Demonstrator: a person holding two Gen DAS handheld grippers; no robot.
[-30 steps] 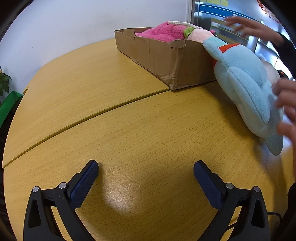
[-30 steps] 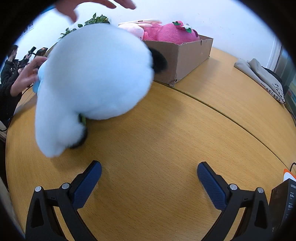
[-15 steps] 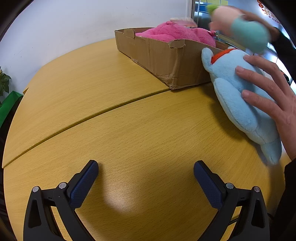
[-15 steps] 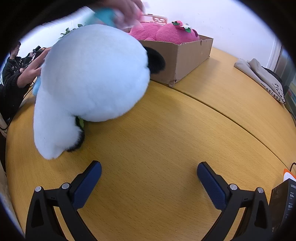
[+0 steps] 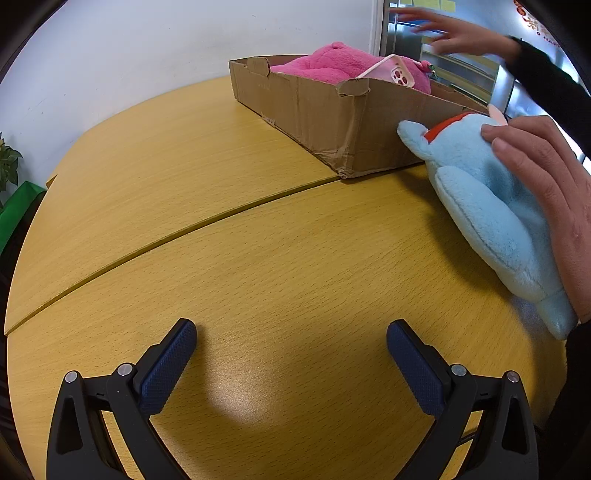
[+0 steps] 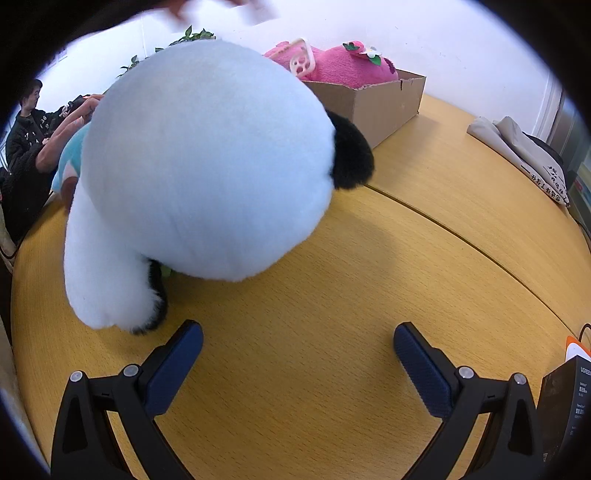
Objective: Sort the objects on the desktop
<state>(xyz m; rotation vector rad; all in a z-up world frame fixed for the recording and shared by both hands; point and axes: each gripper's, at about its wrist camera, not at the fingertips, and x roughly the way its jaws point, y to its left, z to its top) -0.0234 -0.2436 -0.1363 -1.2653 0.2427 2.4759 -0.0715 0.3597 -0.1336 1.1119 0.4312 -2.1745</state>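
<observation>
A cardboard box (image 5: pixel 332 110) stands at the back of the wooden table and holds a pink plush (image 5: pixel 332 64) with a pink phone case (image 5: pixel 399 75) on it. A light blue plush (image 5: pixel 487 210) lies at the right under a person's hand (image 5: pixel 546 184). My left gripper (image 5: pixel 291 354) is open and empty over bare table. In the right wrist view a big white panda plush (image 6: pixel 207 162) lies close ahead, left of centre, the box (image 6: pixel 384 107) behind it. My right gripper (image 6: pixel 297 354) is open and empty, its left finger near the panda's paw.
A second hand (image 5: pixel 454 33) reaches over the box. Folded grey cloth (image 6: pixel 517 151) lies at the table's far right. A black carton (image 6: pixel 565 402) stands at the right edge. A seated person (image 6: pixel 26 125) is at the left, with plants behind.
A hand carried a small pink and teal item over the box, and the pink phone case now lies on the pink plush. The blue plush was pressed flatter. Both grippers stayed still.
</observation>
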